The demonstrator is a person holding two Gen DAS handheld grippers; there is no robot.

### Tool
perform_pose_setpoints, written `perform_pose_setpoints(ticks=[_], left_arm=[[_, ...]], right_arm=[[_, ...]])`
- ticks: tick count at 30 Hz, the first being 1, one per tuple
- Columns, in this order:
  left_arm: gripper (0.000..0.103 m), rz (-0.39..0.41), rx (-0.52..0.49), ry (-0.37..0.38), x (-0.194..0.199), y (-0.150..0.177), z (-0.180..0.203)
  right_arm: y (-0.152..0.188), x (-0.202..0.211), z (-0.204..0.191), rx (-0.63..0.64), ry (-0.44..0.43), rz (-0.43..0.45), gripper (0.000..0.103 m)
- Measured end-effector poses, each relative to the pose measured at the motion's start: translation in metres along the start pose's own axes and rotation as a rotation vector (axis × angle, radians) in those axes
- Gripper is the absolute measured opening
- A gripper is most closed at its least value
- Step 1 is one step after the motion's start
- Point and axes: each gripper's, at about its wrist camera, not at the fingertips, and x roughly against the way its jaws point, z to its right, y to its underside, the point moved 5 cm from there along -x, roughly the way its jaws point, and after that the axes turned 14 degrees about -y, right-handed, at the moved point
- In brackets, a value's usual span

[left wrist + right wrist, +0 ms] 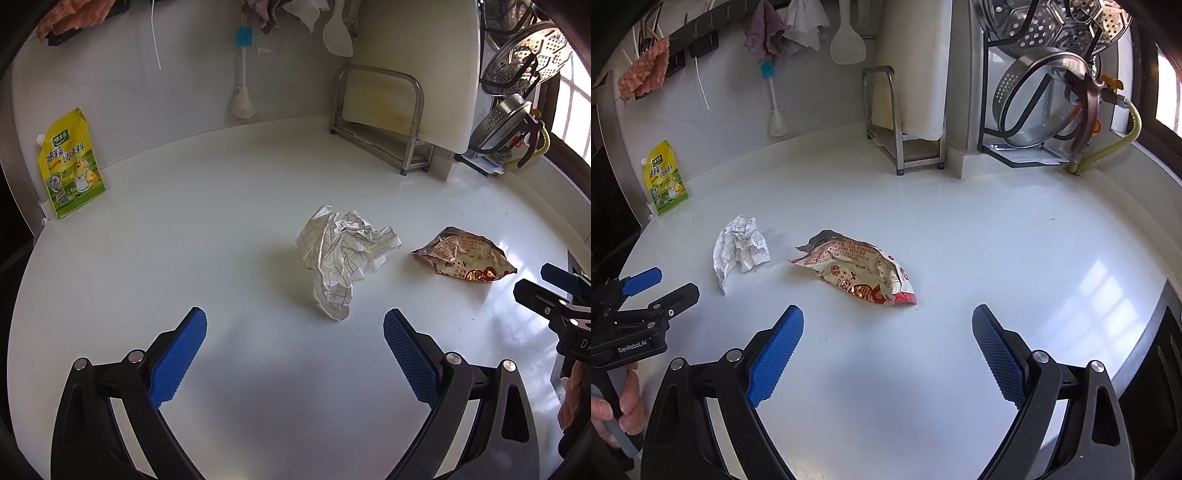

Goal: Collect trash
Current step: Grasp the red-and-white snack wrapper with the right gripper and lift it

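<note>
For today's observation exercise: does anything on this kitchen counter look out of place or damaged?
Two things: a crumpled sheet of grid paper lies mid-counter, and beside it, apart, a torn-open, flattened snack wrapper. Both are litter on the white countertop. Nothing looks spilled.

The left tool point(294, 325) sits at the bottom of its frame, blue fingers point(177, 360) spread wide, nothing between them. The right tool point(887, 321) is likewise agape and bare. A hand point(617, 406) grips the left tool's handle at lower left.
</note>
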Motion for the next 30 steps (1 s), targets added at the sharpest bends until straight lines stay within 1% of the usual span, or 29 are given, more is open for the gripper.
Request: perform_pose_setpoints(ticks=[3,7,11,13,16,19,22,25,26,28,29,30], left_arm=[[0.095,-0.011,-0.001,-0.003,-0.006,-0.003,0.003],[0.095,-0.022,-0.005,-0.001,-0.013,-0.007,0.006],[0.095,-0.029,-0.016,0.003,-0.017,-0.006,0.010],[0.095,-0.029,-0.027,0.003,-0.017,-0.005,0.011],[0.095,-0.020,-0.028,0.005,-0.015,-0.005,0.011],[0.095,-0.024,-0.024,0.011,-0.015,-0.005,0.010],[0.095,-0.026,-0.012,0.017,-0.016,-0.005,0.008],[0.095,-0.032,-0.011,0.020,-0.017,-0.004,0.009],[0.095,-0.033,-0.010,0.020,-0.018,-0.004,0.009],[0.095,-0.029,-0.006,0.021,-0.017,-0.004,0.008],[0.095,-0.026,-0.006,0.021,-0.017,-0.004,0.008],[0.095,-0.024,-0.008,0.020,-0.016,-0.003,0.008]], right_arm=[[-0.007,-0.015,0.006,0.016,-0.021,-0.032,0.089],[-0.014,-0.030,0.006,0.076,-0.034,-0.053,0.089],[-0.021,-0.043,0.006,0.137,-0.025,-0.073,0.089],[-0.023,-0.050,0.006,0.147,-0.039,-0.090,0.089],[-0.027,-0.060,0.006,0.169,-0.034,-0.113,0.089],[-0.029,-0.067,0.005,0.163,-0.059,-0.123,0.089],[-0.029,-0.071,0.002,0.173,-0.049,-0.121,0.088],[-0.026,-0.076,-0.004,0.192,-0.065,-0.138,0.088],[-0.025,-0.076,-0.007,0.205,-0.069,-0.143,0.086],[-0.022,-0.079,-0.012,0.219,-0.073,-0.160,0.070],[-0.019,-0.081,-0.014,0.215,-0.082,-0.177,0.053],[-0.019,-0.080,-0.016,0.213,-0.088,-0.171,0.048]])
